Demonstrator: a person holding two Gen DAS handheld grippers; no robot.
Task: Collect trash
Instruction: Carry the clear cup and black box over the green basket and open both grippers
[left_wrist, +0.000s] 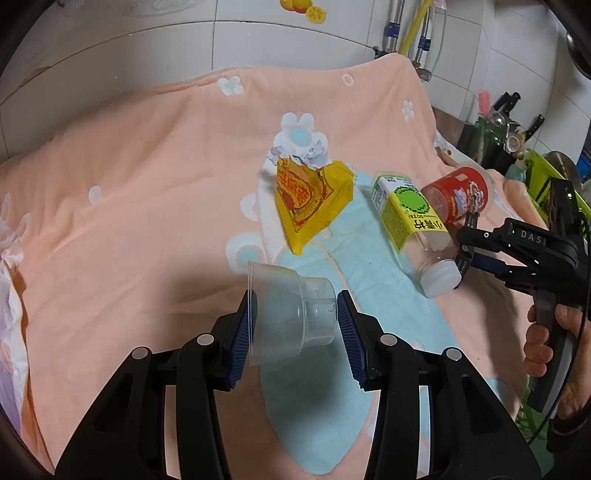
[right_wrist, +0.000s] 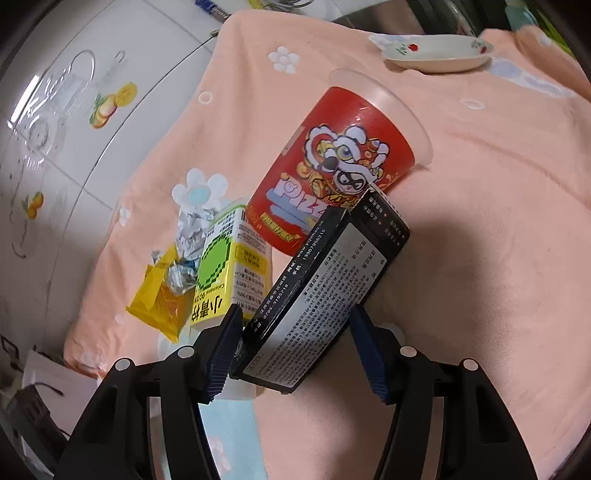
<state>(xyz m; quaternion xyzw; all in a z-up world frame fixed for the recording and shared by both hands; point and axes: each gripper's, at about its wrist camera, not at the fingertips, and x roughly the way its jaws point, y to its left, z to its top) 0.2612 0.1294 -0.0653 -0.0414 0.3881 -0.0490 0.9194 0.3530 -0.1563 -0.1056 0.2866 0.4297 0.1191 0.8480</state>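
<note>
Between the right gripper's (right_wrist: 295, 354) pads, the black box (right_wrist: 325, 295)

Both views are evenly lit from above; soft shadows are cast below, and edges are fisheye-warped and vignetted.

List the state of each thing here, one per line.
Clear cup: on its side, clamped in left gripper.
Black box: tilted between the right gripper's pads.
Bottle: lying down, capped.
Red cup: tipped over.
Yellow wrapper: torn open.

Peach flower-patterned cloth (left_wrist: 147, 184), red cup (right_wrist: 332, 166), yellow wrapper (left_wrist: 310, 203).
</note>
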